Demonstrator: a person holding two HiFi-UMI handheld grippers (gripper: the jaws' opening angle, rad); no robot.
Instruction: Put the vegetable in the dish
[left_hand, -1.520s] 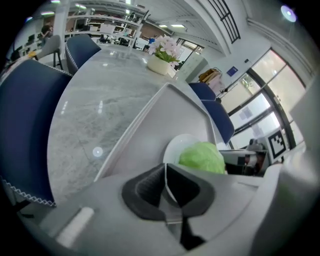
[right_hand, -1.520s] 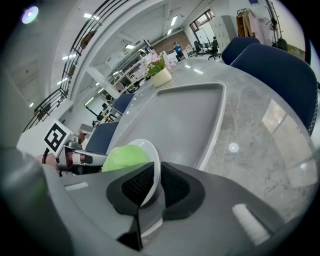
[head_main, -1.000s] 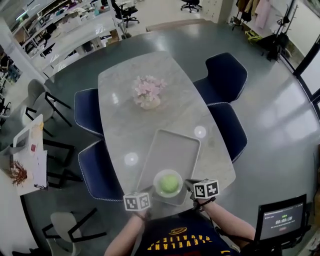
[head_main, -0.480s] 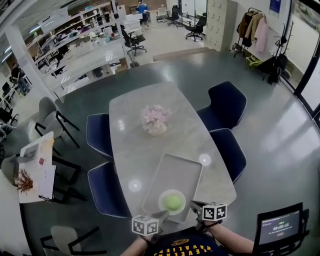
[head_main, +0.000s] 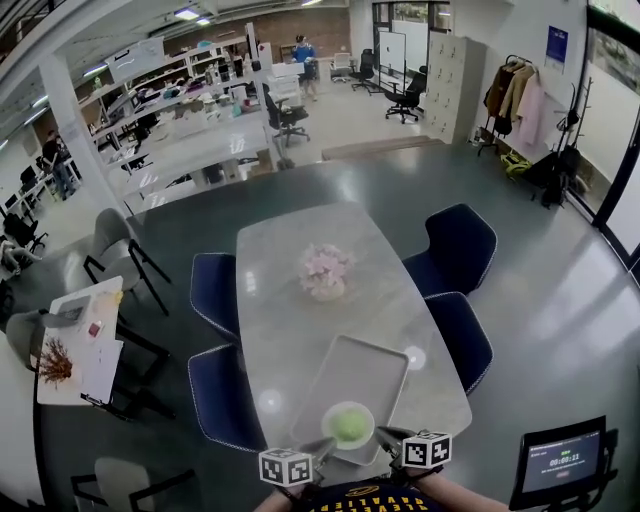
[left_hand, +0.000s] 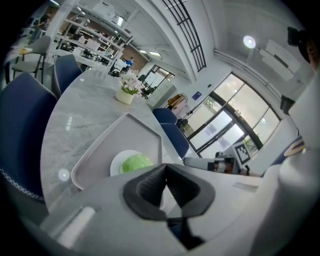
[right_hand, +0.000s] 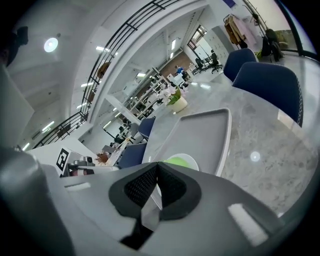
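A round green vegetable (head_main: 349, 424) lies in a white dish (head_main: 333, 414) at the near end of a grey tray (head_main: 365, 370) on the marble table (head_main: 290, 310). My left gripper (head_main: 322, 447) is just left of the dish at the table's near edge. The right gripper (head_main: 386, 437) is just right of it. Neither touches the dish. In the left gripper view the vegetable (left_hand: 134, 162) sits beyond my left gripper (left_hand: 166, 182), whose jaws are shut and hold nothing. In the right gripper view the vegetable (right_hand: 176, 162) shows above my right gripper (right_hand: 156, 187), likewise shut with nothing in it.
A pot of pink flowers (head_main: 326, 272) stands mid-table beyond the tray. Blue chairs (head_main: 459, 245) flank both long sides of the table. A small monitor (head_main: 560, 462) is at my lower right. Desks and office chairs fill the room behind.
The head view has tilted up, showing more of the room. Both grippers have drawn back toward me, away from the dish. The vegetable stays in the dish.
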